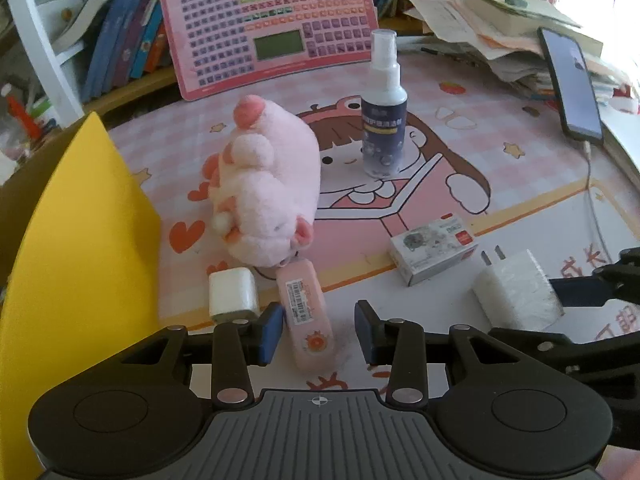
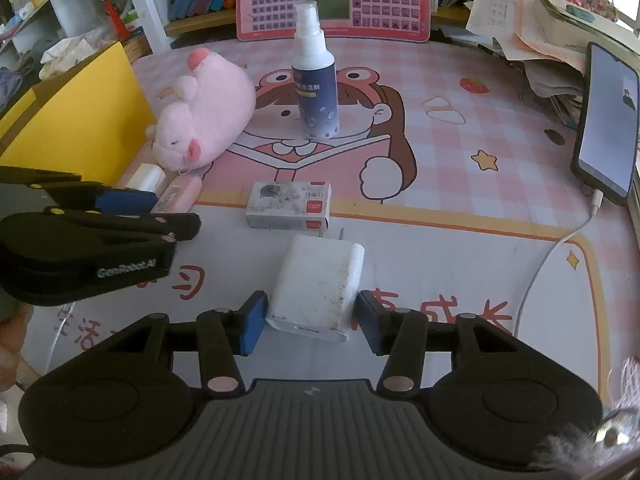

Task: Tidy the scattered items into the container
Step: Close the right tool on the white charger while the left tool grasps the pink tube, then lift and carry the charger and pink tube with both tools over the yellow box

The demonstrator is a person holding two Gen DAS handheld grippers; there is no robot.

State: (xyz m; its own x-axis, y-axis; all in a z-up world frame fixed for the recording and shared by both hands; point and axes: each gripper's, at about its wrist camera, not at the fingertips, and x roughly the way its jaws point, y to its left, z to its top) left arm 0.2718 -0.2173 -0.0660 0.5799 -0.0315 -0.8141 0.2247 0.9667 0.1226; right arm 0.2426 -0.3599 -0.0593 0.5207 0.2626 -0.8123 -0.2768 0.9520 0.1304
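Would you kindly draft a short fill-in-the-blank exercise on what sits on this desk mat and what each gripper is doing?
1. The spray bottle stands ____ on the mat.
2. The right gripper has the white ____ between its fingers.
3. The container beside the plush pig is coloured ____.
4. The left gripper straddles a flat ____ case.

Missing words: upright; charger; yellow; pink
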